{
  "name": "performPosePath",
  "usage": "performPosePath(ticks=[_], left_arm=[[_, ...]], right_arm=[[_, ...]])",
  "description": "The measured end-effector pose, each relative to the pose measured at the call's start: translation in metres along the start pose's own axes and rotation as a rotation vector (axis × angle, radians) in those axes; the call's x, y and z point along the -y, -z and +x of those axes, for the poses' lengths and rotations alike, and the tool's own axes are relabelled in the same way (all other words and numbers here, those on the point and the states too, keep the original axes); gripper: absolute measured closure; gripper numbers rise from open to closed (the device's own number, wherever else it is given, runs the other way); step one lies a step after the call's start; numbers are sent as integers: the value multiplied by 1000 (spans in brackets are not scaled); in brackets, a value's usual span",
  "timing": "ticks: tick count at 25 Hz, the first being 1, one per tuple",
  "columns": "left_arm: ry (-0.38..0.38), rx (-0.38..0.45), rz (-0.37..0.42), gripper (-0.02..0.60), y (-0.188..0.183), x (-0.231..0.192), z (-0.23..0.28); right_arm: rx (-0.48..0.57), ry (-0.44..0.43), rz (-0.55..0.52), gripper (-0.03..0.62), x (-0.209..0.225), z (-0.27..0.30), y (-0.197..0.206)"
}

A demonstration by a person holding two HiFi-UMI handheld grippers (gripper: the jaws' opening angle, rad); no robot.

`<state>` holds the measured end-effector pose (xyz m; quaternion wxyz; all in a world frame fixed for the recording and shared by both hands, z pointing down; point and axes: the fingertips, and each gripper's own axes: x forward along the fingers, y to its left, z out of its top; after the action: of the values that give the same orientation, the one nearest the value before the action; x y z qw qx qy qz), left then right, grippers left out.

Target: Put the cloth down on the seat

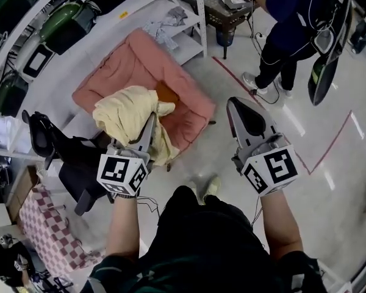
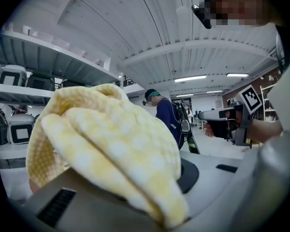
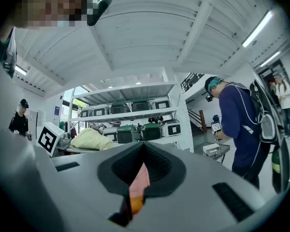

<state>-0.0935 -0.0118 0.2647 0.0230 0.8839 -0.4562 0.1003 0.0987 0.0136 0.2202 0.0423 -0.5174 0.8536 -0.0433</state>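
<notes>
A pale yellow checked cloth (image 1: 127,116) hangs bunched over the front edge of the pink cushioned seat (image 1: 140,66). My left gripper (image 1: 151,123) is shut on it from the near side. In the left gripper view the cloth (image 2: 111,144) drapes over both jaws and hides their tips. My right gripper (image 1: 235,104) is held in the air to the right of the seat, shut with nothing in it. In the right gripper view its jaws (image 3: 144,145) meet, and the slit between them shows only a strip of pink seat.
White shelves with green cases (image 1: 67,23) run along the left, behind the seat. A black office chair (image 1: 55,145) stands left of my left arm. A person in dark blue (image 1: 293,29) stands at a small table (image 1: 222,8) at the upper right. Red tape (image 1: 329,145) marks the floor.
</notes>
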Motion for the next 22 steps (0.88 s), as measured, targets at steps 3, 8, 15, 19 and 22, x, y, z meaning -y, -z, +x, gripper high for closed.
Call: performPosePath(ticks=[3,8,15,19,22], left_arm=[[23,-32,11,514,13,-5,22],[73,-98,32,512,40,-22,59],[225,-200,97,511,91,-43,118],[308,-263,113,511,128,-62,151],[356,-299,121,511,155,-77,177]], right_arm=[[-17,-3,-2,591,10,14,6],[-59,8,-4,591,25,46,20],[-112,30,-4,591,47,107,44],[-162,38,3,591,51,151,72],[-202,38,-2,591,53,183,96]])
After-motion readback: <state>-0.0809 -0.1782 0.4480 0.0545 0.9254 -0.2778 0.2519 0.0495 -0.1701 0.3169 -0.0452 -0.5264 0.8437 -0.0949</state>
